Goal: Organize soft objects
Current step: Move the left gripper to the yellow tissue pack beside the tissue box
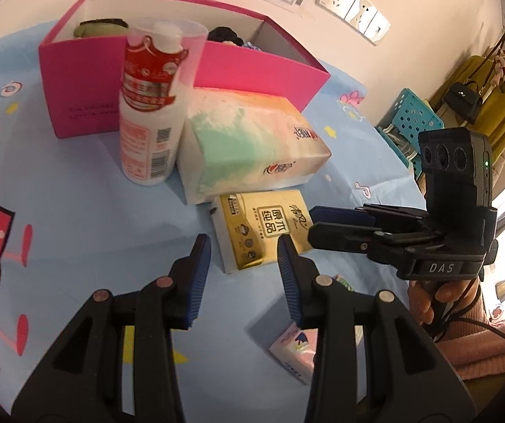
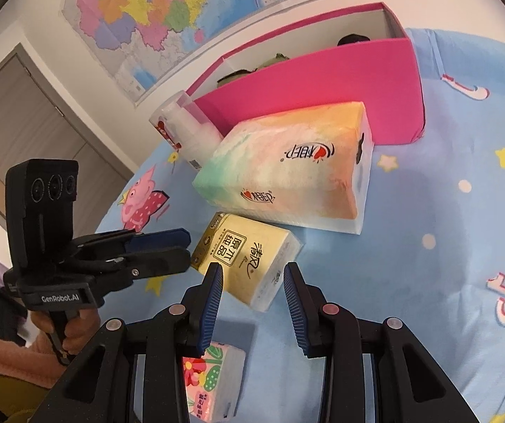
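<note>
A yellow tissue pack (image 1: 265, 231) (image 2: 249, 261) lies on the blue bedsheet, in front of a large pastel tissue pack (image 1: 252, 144) (image 2: 287, 172). A small pink floral tissue pack (image 1: 296, 354) (image 2: 212, 384) lies nearest me. A pink box (image 1: 189, 70) (image 2: 323, 81) at the back holds dark and green soft items. My left gripper (image 1: 243, 246) (image 2: 182, 250) is open and empty just left of the yellow pack. My right gripper (image 2: 252, 275) (image 1: 314, 225) is open and empty over the yellow pack's near end.
A white bottle with a red label (image 1: 150, 105) (image 2: 185, 130) stands beside the pink box and the large pack. A blue perforated basket (image 1: 411, 116) and a yellow garment stand off the bed to the right. A map (image 2: 168, 10) hangs on the wall.
</note>
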Action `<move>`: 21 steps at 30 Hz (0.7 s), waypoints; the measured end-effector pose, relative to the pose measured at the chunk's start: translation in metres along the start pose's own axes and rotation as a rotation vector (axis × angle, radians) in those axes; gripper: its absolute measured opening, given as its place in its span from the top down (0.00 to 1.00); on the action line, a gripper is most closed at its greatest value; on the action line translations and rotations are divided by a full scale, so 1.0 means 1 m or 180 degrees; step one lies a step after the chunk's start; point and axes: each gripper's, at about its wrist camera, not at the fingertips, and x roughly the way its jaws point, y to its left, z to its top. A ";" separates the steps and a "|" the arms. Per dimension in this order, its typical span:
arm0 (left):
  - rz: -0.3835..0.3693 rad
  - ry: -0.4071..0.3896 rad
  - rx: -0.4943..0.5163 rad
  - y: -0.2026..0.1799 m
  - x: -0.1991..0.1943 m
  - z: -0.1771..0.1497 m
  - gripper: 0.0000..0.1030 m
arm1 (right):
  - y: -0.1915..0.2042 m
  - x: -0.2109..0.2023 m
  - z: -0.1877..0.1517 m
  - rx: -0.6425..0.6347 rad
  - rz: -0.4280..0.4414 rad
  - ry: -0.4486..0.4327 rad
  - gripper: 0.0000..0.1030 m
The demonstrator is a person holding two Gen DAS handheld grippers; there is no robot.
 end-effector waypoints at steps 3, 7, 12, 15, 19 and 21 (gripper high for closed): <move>-0.0030 0.0031 -0.0023 -0.001 0.005 0.000 0.61 | -0.002 0.002 -0.001 0.0048 0.0020 0.0001 0.65; -0.0085 0.0064 -0.0051 0.000 0.009 0.001 0.63 | -0.002 0.004 -0.003 0.0106 0.0060 -0.0011 0.65; -0.0077 0.0104 -0.0069 0.001 0.012 0.001 0.65 | -0.002 0.006 -0.001 0.0124 0.0066 -0.0027 0.64; -0.0082 0.0107 -0.0078 0.002 0.013 0.002 0.66 | -0.004 0.008 0.001 0.0135 0.0058 -0.0014 0.64; -0.0071 0.0118 -0.0048 0.000 0.012 0.002 0.66 | -0.006 0.009 0.001 0.0152 0.0065 -0.0018 0.64; -0.0071 0.0122 -0.0032 -0.002 0.012 0.002 0.66 | -0.007 0.009 0.002 0.0149 0.0056 -0.0022 0.64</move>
